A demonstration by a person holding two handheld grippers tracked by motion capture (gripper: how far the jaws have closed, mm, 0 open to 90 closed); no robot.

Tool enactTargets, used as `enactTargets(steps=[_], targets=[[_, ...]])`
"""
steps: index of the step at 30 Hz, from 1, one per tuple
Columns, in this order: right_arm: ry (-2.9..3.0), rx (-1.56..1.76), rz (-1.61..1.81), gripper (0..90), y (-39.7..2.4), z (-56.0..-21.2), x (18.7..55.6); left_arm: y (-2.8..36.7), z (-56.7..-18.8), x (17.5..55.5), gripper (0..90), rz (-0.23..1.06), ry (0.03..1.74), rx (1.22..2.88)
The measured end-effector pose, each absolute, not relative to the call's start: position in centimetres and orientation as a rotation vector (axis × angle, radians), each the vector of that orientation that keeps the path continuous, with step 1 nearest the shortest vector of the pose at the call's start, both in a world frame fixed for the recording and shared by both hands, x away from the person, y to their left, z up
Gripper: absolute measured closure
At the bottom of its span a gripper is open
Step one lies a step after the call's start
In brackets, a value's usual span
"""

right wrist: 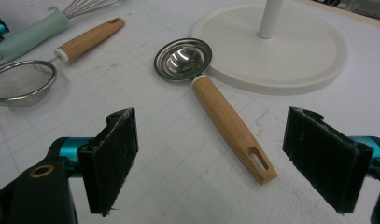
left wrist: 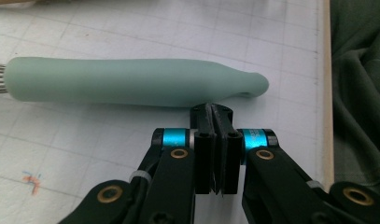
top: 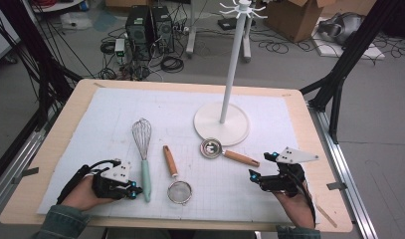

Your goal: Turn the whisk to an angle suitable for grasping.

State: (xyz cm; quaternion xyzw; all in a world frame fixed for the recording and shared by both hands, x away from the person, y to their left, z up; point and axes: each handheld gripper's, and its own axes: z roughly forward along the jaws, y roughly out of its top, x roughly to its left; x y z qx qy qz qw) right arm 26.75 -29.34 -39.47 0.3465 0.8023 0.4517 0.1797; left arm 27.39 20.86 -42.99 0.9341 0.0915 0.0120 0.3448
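Note:
A whisk with a mint-green handle lies on the white mat. My left gripper rests just left of the handle's near end; in the left gripper view its gripper is shut, jaws pressed together with nothing between them, tips almost at the handle. A metal scoop with a wooden handle lies near the stand's base. My right gripper stands open just right of that handle's end, and the handle points between its gripper pads. A small sieve with a wooden handle lies between whisk and scoop.
A white hanging stand with a round base and tall pole rises at the mat's back centre. The wooden table edge runs close behind both hands. Computer towers, cables and boxes sit on the floor beyond the table.

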Motion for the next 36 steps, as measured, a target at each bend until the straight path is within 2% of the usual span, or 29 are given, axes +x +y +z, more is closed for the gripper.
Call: enactTargets(steps=[17,24,30,36], targets=[[2.282,0.973,1.278,18.3,-28.7,-39.5,26.8,21.4,-42.5,27.5,87.3,0.014,0.248,2.419],[2.319,0.920,1.307,37.7,-26.9,-38.9,26.7,21.9,-41.7,27.9,87.2,0.026,0.255,2.405],[2.368,0.935,1.314,48.5,-25.9,-38.7,26.9,22.1,-41.2,28.4,86.9,0.044,0.264,2.387],[2.432,0.894,1.305,59.3,-24.4,-38.6,27.3,21.4,-41.9,28.0,87.1,-0.017,0.233,2.402]])
